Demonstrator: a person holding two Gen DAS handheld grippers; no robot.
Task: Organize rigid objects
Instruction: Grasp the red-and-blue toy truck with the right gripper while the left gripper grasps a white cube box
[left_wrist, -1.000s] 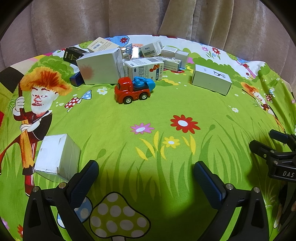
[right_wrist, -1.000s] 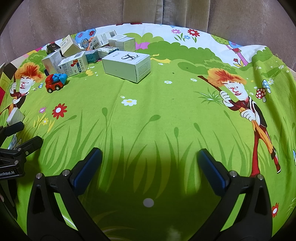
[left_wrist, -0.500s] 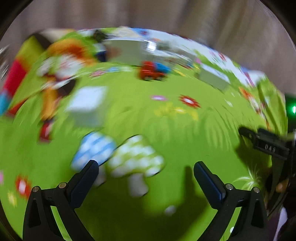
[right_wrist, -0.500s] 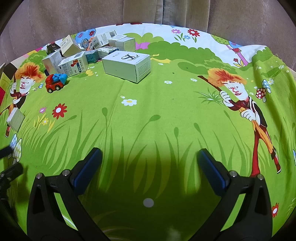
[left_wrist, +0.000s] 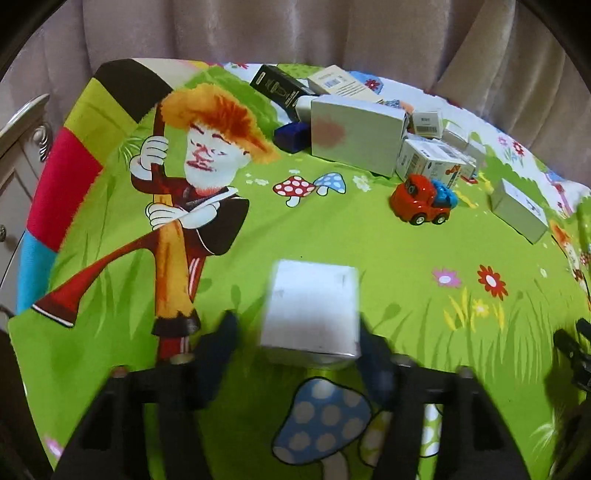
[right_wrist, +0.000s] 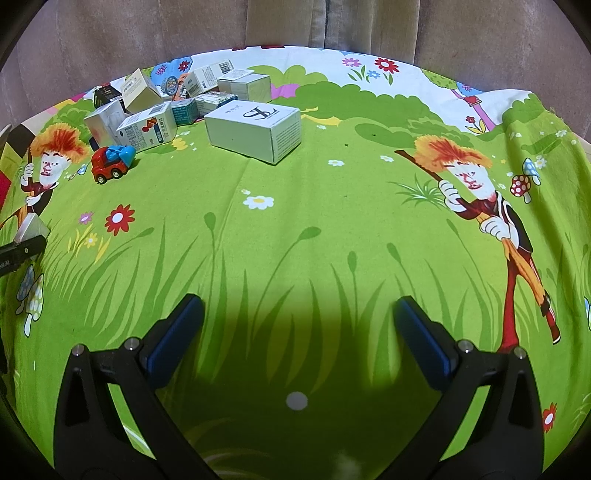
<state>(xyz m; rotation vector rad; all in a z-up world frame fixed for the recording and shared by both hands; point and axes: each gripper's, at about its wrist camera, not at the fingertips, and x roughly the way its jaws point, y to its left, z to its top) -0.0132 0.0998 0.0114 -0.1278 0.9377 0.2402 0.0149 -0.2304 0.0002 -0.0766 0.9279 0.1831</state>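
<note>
A small white box (left_wrist: 312, 310) lies on the green cartoon cloth, between the fingers of my left gripper (left_wrist: 299, 343). The jaws have narrowed around it; the right finger looks against its side and a small gap shows on the left, blurred. The same box shows at the left edge of the right wrist view (right_wrist: 31, 229). My right gripper (right_wrist: 297, 328) is open and empty, hovering above bare cloth. A red and blue toy truck (left_wrist: 424, 201) stands further back, in front of a pile of cartons (left_wrist: 354, 134).
A white box with a logo (right_wrist: 255, 129) lies apart from the pile. The pile of several cartons (right_wrist: 166, 103) sits at the far left. A curtain hangs behind the table. White furniture (left_wrist: 18, 147) stands beyond the left edge.
My left gripper swung left and forward to the small white box and its jaws narrowed around it. The right gripper has not moved.
</note>
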